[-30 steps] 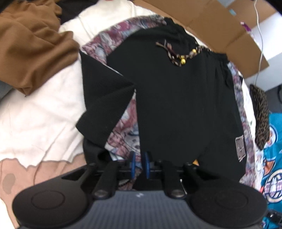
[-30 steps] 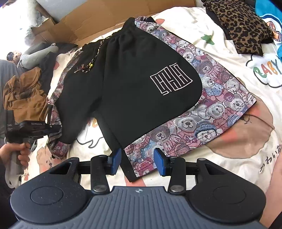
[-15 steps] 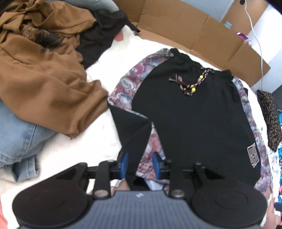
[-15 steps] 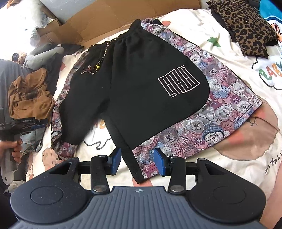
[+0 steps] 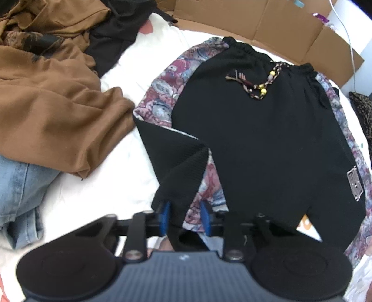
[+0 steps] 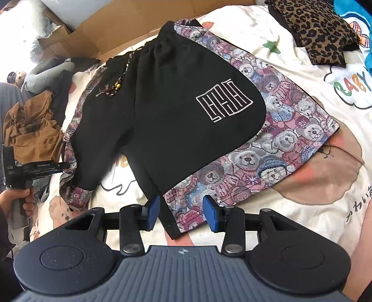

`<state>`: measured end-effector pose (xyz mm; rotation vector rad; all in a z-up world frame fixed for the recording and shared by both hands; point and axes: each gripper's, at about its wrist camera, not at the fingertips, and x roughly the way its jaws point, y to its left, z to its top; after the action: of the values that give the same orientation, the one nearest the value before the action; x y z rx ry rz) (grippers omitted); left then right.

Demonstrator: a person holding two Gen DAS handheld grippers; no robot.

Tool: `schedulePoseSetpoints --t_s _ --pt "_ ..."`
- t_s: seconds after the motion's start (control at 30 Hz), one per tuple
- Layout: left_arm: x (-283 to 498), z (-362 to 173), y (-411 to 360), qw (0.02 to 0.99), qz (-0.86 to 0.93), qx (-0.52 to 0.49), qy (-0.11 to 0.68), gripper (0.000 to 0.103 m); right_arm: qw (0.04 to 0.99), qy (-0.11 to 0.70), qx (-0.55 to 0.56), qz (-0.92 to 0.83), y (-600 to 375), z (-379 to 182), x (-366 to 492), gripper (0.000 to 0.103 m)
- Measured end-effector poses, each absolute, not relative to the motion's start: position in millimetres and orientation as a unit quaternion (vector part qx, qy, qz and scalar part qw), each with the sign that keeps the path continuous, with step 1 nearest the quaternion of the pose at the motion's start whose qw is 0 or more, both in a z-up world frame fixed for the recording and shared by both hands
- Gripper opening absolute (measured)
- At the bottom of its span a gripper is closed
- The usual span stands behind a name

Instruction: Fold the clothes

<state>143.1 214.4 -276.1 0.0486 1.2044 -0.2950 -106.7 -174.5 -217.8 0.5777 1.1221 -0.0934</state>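
The shorts (image 6: pixel 176 111) lie flat on my bedsheet (image 6: pixel 313 76), waistband toward the cardboard (image 5: pixel 267 21). My left gripper (image 5: pixel 184 217) is released, its pads spread around a turned-up leg hem. My right gripper (image 6: pixel 181 212) gapes too, straddling the other leg's bottom corner. Brown clothes (image 5: pixel 51 111) sit nearby.

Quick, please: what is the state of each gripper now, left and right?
Left gripper: open, a folded-up hem of the shorts between its fingers, not clamped.
Right gripper: open, around the shorts' other hem corner, holding nothing.
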Motion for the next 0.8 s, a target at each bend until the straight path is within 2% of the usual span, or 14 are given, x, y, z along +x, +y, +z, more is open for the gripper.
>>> schedulePoseSetpoints --t_s 0.03,0.57,0.8 --pt "143 -276 214 0.814 -0.140 0.029 0.563 0.012 0.806 0.525 0.271 -0.045 -175 -219 -107 0.048" --pt "134 -202 256 0.821 -0.143 0.065 0.550 0.010 0.813 0.514 0.274 -0.013 -156 -211 -99 0.048" --pt "136 -202 293 0.810 -0.101 0.048 0.575 0.009 0.814 0.514 0.271 -0.013 -155 -209 -101 0.048"
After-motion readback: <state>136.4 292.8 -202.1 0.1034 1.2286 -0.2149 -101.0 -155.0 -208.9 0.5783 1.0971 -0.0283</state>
